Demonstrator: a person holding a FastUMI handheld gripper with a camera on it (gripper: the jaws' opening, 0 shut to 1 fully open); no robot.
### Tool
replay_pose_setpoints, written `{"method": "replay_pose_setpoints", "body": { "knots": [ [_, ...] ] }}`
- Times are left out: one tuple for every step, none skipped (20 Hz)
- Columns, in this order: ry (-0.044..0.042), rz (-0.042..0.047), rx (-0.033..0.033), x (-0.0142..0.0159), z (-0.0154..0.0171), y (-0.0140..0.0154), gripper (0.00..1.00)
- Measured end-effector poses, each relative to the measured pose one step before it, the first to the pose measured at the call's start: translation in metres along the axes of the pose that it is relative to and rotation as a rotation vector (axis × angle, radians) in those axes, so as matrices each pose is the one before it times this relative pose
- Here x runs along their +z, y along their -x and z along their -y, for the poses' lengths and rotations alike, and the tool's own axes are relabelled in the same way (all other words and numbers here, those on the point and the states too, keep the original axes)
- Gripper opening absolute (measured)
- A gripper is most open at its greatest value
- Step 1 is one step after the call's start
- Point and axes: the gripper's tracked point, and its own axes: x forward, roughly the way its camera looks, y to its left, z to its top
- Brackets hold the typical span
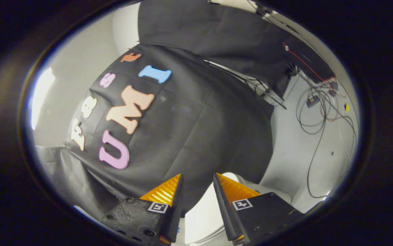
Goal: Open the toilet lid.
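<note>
With the gripper [198, 179] held released, fingers parted on nothing, the white toilet lid [203, 215] is seen low between and just beyond them, so its front edge should be approached squarely before lifting

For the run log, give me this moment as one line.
gripper: open, holding nothing | toilet: white, seen between and below the fingers | contact: none visible | lid state: cannot tell | cables: on floor beyond

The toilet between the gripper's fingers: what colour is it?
White, seen in the gripper view: toilet between the open gripper.
</note>
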Motion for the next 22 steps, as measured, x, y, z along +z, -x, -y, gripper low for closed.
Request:
{"method": "replay_pose_setpoints", "body": {
  "knots": [
    [-0.02499,-0.01508,-0.01665,-0.00920,0.01350,-0.00306,0.53],
    [-0.02073,-0.02095,-0.01925,-0.00880,0.01309,-0.00568,0.53],
    [-0.01647,-0.02500,-0.01828,-0.00944,0.01116,-0.00703,0.53],
    [-0.01143,-0.03111,-0.02229,-0.00805,0.01110,-0.00647,0.53],
    [-0.00702,-0.03009,-0.02586,-0.00756,0.01378,-0.00459,0.53],
    [-0.00831,-0.03403,-0.02615,-0.00717,0.01409,-0.00609,0.53],
    [-0.01111,-0.02958,-0.02604,-0.00480,0.01234,-0.00539,0.53],
    [-0.01235,-0.02760,-0.01484,-0.00395,0.00889,-0.00563,0.53],
    [-0.01363,-0.01134,-0.01593,-0.00020,0.00478,-0.00553,0.54],
    [-0.01448,-0.00481,-0.00936,0.00138,0.00661,-0.00670,0.54],
    [-0.02439,-0.00446,0.00102,0.00265,0.00373,-0.00495,0.54],
    [-0.02329,-0.00741,0.00815,0.00162,0.00214,-0.00688,0.54],
    [-0.01802,-0.01298,0.00979,-0.00101,0.00097,-0.00684,0.54],
    [-0.01443,-0.01817,0.00479,-0.00146,0.00373,-0.00721,0.50],
    [-0.01089,-0.01715,0.00145,-0.00060,0.00235,-0.00655,0.47],
    [-0.01675,-0.02513,-0.00690,-0.00069,0.00225,-0.00740,0.44],
    [-0.00458,-0.02788,0.00050,-0.00358,-0.00021,-0.00467,0.40],
    [0.00806,-0.01461,0.01228,-0.00178,-0.00229,-0.00363,0.37],
    [0.00724,-0.01180,0.01618,-0.00237,-0.00589,-0.00239,0.34],
    [0.01267,-0.00483,-0.01230,-0.00067,-0.00081,-0.00219,0.30],
    [0.01235,-0.00344,-0.02416,-0.00068,0.00405,-0.00083,0.26],
    [0.00991,0.00589,0.00320,-0.00063,-0.00318,0.00479,0.16]
  ]
}}
